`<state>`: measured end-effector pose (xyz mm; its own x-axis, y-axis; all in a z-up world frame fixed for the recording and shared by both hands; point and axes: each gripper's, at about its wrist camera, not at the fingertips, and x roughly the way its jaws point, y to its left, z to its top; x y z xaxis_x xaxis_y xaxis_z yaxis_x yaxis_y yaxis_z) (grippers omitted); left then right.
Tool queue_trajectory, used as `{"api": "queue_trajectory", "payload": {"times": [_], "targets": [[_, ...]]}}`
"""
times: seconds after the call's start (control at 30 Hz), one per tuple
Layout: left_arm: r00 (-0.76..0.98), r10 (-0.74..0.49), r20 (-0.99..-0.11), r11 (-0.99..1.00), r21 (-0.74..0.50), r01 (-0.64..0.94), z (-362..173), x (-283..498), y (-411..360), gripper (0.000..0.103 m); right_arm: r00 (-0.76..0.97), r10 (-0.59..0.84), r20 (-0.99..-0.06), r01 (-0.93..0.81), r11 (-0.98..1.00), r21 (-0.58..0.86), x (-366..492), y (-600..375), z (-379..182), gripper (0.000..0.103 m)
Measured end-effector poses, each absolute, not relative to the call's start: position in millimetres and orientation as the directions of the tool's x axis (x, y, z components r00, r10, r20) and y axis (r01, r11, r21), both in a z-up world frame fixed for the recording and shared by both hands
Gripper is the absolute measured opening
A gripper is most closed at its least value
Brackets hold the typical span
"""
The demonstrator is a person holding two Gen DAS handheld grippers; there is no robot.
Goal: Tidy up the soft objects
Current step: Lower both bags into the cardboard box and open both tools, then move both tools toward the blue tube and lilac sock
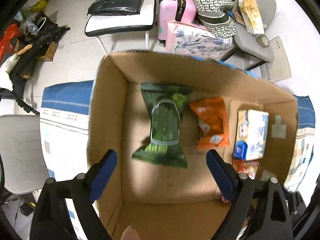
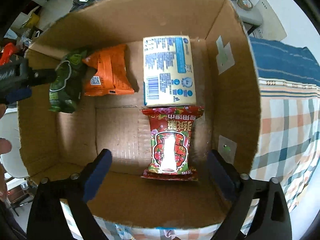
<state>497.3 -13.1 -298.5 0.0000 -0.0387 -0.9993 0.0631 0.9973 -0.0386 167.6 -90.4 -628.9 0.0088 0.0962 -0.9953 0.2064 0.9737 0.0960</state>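
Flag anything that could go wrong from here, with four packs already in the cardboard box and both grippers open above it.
1. The green pack appears tilted and blurred, possibly just dropped by the left gripper; it may settle against the orange pack.
2. The red pack butts against the tissue pack near the cardboard box wall, so the right gripper could snag either on a regrasp.

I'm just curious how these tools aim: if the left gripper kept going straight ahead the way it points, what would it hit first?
Most likely the green packet, which lies in the cardboard box right ahead of the open left gripper. Nothing shows between them, though depth is hard to judge in this fisheye view.
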Motion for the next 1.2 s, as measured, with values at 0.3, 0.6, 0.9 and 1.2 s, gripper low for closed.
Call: {"api": "queue_trajectory", "payload": {"times": [0.3,0.6,0.9,1.2], "targets": [[0.137,-0.041,-0.99,0.996,-0.029,0.09,-249,426,-6,0.091,0.098,0.035,-0.995,0.184,0.982,0.053,143,-92,-575,0.103],[0.295,-0.03,-0.955,0.996,-0.003,0.092,-190,363,-14,0.091,0.218,-0.007,-0.976,0.173,0.984,0.032,95,-90,-516,0.103],[0.408,-0.014,-0.913,0.998,0.015,0.066,-145,315,-13,0.091,0.302,-0.003,-0.953,0.165,0.985,0.049,51,-85,-474,0.103],[0.484,-0.003,-0.875,0.998,0.025,0.052,-121,276,-15,0.103,0.352,0.015,-0.936,0.161,0.984,0.077,16,-93,-442,0.103]]}}
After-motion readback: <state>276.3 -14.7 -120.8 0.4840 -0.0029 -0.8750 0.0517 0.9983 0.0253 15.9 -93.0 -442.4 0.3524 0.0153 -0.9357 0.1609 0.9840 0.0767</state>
